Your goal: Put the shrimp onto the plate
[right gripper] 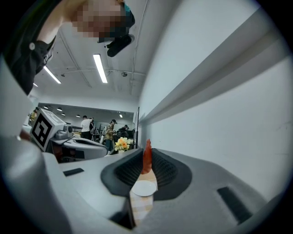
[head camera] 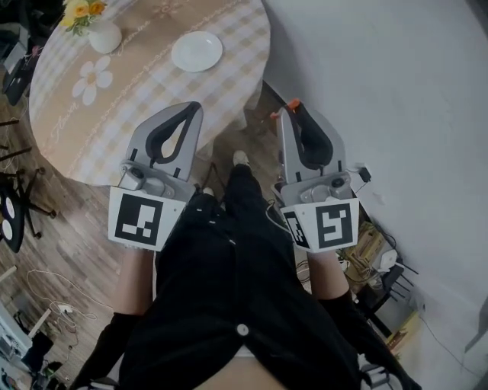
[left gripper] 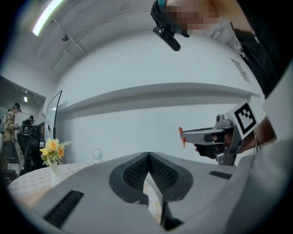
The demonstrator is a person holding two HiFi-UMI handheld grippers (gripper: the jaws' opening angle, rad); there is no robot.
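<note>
since the right gripper [head camera: 295, 111] clamps the shrimp [right gripper: 146, 157] only at its jaw tips, well apart from the plate [head camera: 197, 51], a jolt in transit could shake it loose; the left gripper [left gripper: 149, 156] is closed on nothing.

In the head view the shrimp [head camera: 291, 103] shows only as an orange tip past the right gripper's [head camera: 296, 111] jaws, the rest hidden between them. The worktop [head camera: 137, 84] and the flowers [head camera: 82, 11] are cut off by the top edge. In the right gripper view the background people [right gripper: 98, 128] are too small to make out.
</note>
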